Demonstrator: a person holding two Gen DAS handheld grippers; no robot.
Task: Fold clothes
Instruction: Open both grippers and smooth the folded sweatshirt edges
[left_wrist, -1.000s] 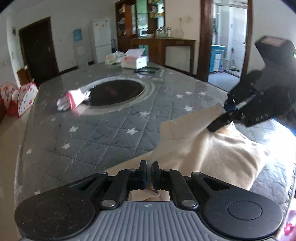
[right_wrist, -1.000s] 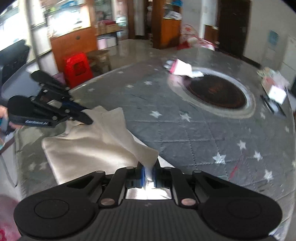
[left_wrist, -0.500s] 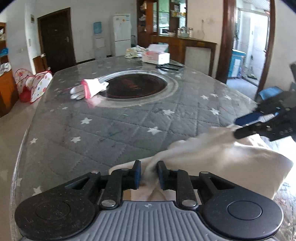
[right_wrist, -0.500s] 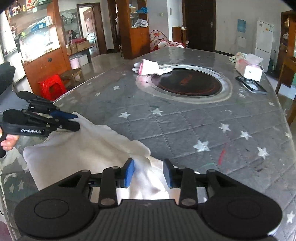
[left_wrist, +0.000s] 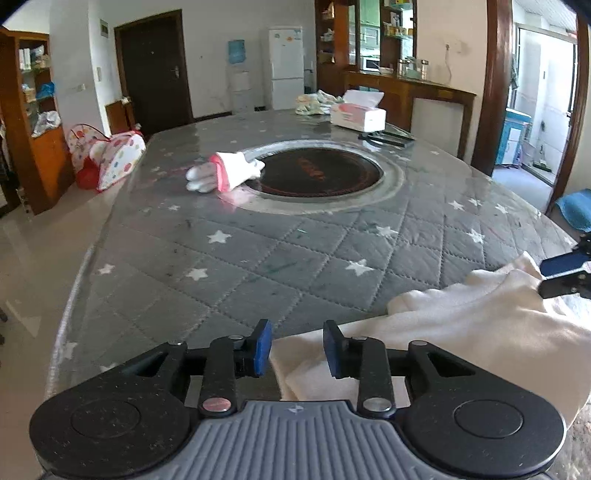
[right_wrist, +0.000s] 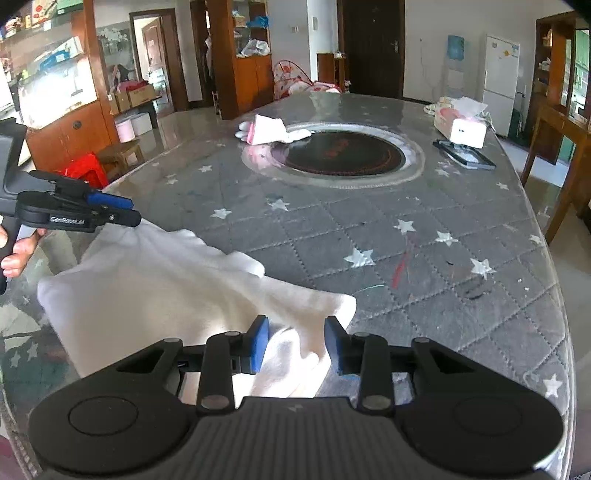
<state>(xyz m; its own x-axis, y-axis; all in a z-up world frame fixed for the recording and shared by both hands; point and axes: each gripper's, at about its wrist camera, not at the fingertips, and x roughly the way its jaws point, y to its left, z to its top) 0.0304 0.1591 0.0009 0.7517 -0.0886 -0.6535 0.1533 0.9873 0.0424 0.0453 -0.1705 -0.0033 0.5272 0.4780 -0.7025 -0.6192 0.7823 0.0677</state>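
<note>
A cream-white garment (left_wrist: 461, 332) lies folded at the near edge of the grey star-quilted table (left_wrist: 258, 266); it also shows in the right wrist view (right_wrist: 159, 288). My left gripper (left_wrist: 297, 347) is open, its jaws apart over the garment's left corner, not gripping. My right gripper (right_wrist: 297, 345) is open with a fold of the cloth lying loosely between its jaws. Each gripper shows at the edge of the other's view: the right one (left_wrist: 561, 273) and the left one (right_wrist: 122, 214).
A round dark hotplate (left_wrist: 317, 173) sits in the table's middle with a white-and-pink glove (left_wrist: 225, 171) at its left rim. A tissue box (left_wrist: 357, 116), a dark tray (left_wrist: 388, 138) and more cloth (left_wrist: 317, 101) are at the far end.
Both grippers were shut on the garment a second ago; they have opened and let it drop onto the table, and both have lowered and drawn back slightly.
</note>
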